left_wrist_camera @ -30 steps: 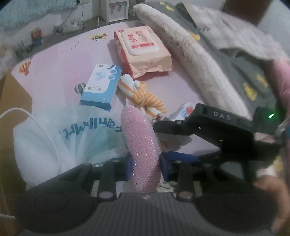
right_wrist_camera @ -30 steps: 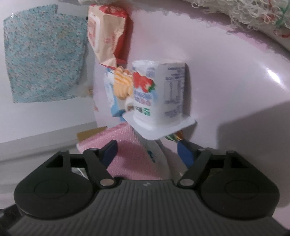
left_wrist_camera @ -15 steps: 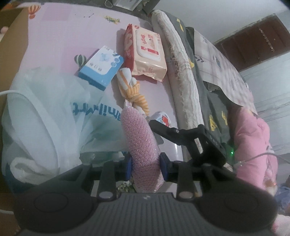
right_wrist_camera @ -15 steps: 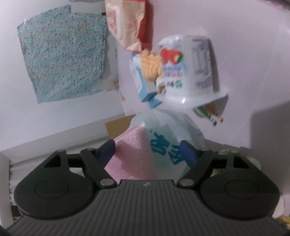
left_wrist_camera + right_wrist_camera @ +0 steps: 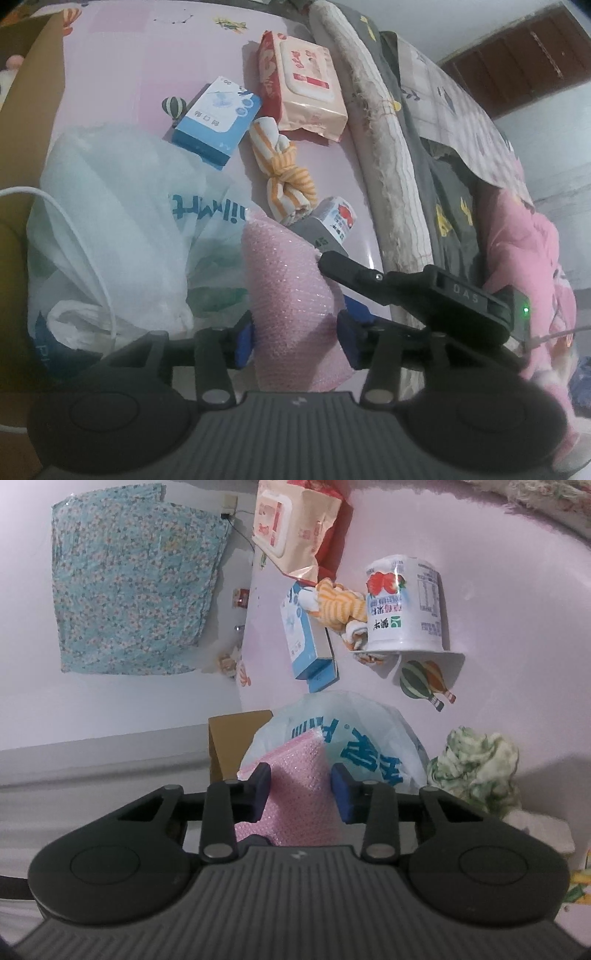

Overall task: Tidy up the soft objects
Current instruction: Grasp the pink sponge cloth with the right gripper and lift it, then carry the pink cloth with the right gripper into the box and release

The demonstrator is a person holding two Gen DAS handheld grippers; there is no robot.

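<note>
Item: pink bubble-wrap pouch (image 5: 291, 295), above white plastic bag (image 5: 122, 236) on pink mat. Step: handover. Left claw (image 5: 295, 341) opening, pouch between pads; right claw (image 5: 300, 794) closing onto pouch. Next, likely: firm right grip, then left withdrawal.

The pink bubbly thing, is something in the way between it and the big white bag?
Nothing visible blocks it. The pink bubble wrap sits right beside the white plastic bag, between the pads of both the left hand-held gripper, whose jaws are opening, and the right hand-held gripper, whose jaws are closing.
</note>
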